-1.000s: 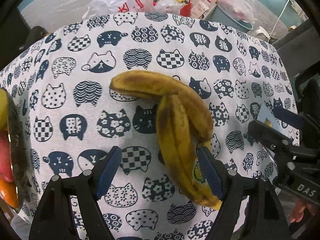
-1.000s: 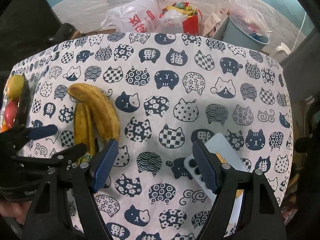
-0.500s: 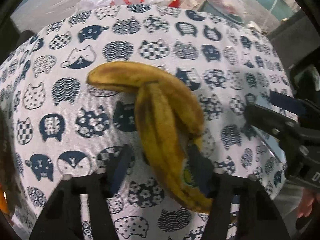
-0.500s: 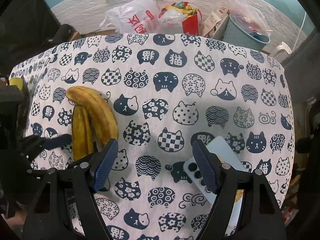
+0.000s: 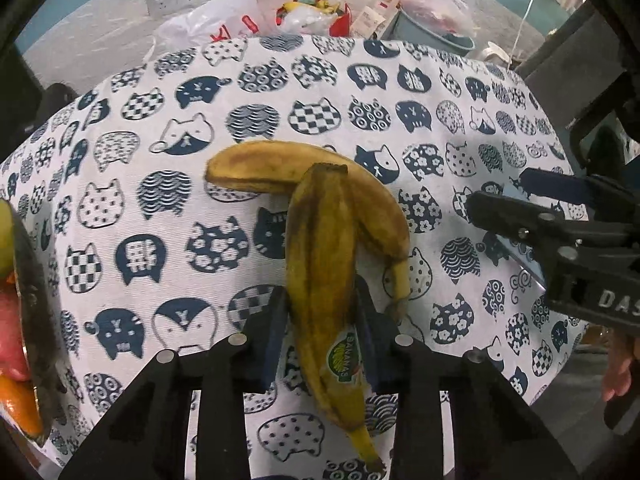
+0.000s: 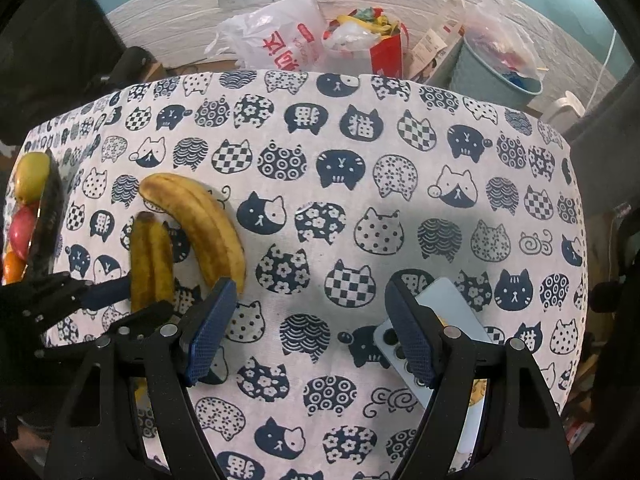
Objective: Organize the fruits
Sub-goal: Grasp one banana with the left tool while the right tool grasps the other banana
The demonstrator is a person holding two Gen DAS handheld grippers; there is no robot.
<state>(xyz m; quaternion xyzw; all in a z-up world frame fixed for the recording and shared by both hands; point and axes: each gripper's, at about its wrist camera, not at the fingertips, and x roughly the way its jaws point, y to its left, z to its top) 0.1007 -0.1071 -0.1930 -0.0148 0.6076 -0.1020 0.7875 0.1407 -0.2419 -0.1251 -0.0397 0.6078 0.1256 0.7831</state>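
Two bananas lie on the cat-print tablecloth (image 6: 360, 208): the stickered banana (image 5: 324, 280) leans its tip on the curved banana (image 5: 360, 196) just behind it. The left gripper (image 5: 322, 332) is clamped on the stickered banana, pads pressing both sides. The right gripper (image 6: 306, 332), well to the right of the bananas, has its jaws wide apart, holding nothing (a phone (image 6: 452, 312) lies under its right finger). Only the right view shows the phone plainly; both catch the fruit bowl (image 6: 46, 224) left of the bananas.

Table with cat-print cloth (image 6: 360, 200). Lying on it: two bananas (image 5: 324, 248), one crossing the other, at the left; a dark fruit tray (image 6: 46, 232) at the left edge; a phone (image 6: 452, 320) near the right.
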